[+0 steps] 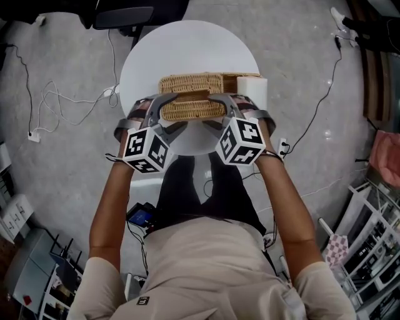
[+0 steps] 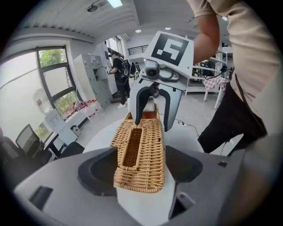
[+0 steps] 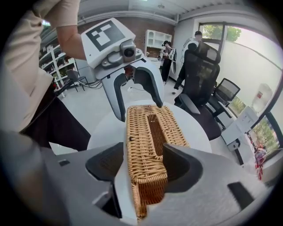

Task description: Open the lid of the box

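Note:
A woven wicker box with a slotted lid [image 1: 192, 111] lies lengthwise on a round white table [image 1: 187, 47]. My left gripper [image 1: 167, 112] straddles its left end and my right gripper [image 1: 219, 112] its right end. In the left gripper view the lid's [image 2: 139, 150] near end sits between the wide jaws of the left gripper [image 2: 139, 165], with a gap beside the right pad; the right gripper [image 2: 152, 110] faces me at the far end. In the right gripper view the lid [image 3: 148, 132] lies between the spread jaws of the right gripper [image 3: 146, 165], and its hollow near end shows.
A white block [image 1: 251, 87] sits at the box's right end on the table. Cables [image 1: 56, 100] trail over the grey floor, and a dark chair [image 1: 122, 15] stands beyond the table. A black office chair [image 3: 201, 70] and people stand in the background.

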Action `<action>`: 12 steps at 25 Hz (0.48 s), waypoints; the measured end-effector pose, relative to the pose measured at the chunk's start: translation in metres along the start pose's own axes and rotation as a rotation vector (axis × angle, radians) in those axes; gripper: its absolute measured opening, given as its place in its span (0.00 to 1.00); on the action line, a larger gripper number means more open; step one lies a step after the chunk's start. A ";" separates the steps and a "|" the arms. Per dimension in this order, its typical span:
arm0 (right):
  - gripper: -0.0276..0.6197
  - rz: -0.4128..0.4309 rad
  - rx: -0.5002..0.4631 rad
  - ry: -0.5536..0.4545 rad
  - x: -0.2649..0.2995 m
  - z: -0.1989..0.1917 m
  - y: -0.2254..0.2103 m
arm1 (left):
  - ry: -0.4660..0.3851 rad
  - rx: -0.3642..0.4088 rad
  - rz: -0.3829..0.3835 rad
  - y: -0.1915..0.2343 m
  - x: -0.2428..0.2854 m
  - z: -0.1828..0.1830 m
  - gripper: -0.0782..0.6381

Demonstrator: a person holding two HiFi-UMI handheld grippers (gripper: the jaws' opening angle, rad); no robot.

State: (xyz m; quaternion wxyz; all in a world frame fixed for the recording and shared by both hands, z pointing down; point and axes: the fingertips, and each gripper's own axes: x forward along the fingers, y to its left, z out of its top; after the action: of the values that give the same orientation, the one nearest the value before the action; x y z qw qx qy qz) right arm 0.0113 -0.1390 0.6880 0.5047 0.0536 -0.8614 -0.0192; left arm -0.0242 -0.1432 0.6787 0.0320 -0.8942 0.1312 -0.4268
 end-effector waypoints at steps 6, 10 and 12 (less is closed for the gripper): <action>0.46 -0.078 -0.130 0.070 0.013 -0.009 0.004 | 0.041 0.073 0.027 -0.008 0.011 -0.011 0.55; 0.46 -0.131 -0.183 0.089 0.017 -0.013 0.002 | 0.050 0.109 0.054 -0.010 0.017 -0.016 0.55; 0.46 -0.150 -0.189 0.084 0.017 -0.014 0.002 | 0.050 0.126 0.063 -0.013 0.020 -0.017 0.54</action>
State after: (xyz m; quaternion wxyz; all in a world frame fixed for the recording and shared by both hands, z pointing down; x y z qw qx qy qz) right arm 0.0148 -0.1382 0.7093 0.5401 0.0708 -0.8276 -0.1355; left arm -0.0222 -0.1352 0.7066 0.0983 -0.8750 0.1327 -0.4550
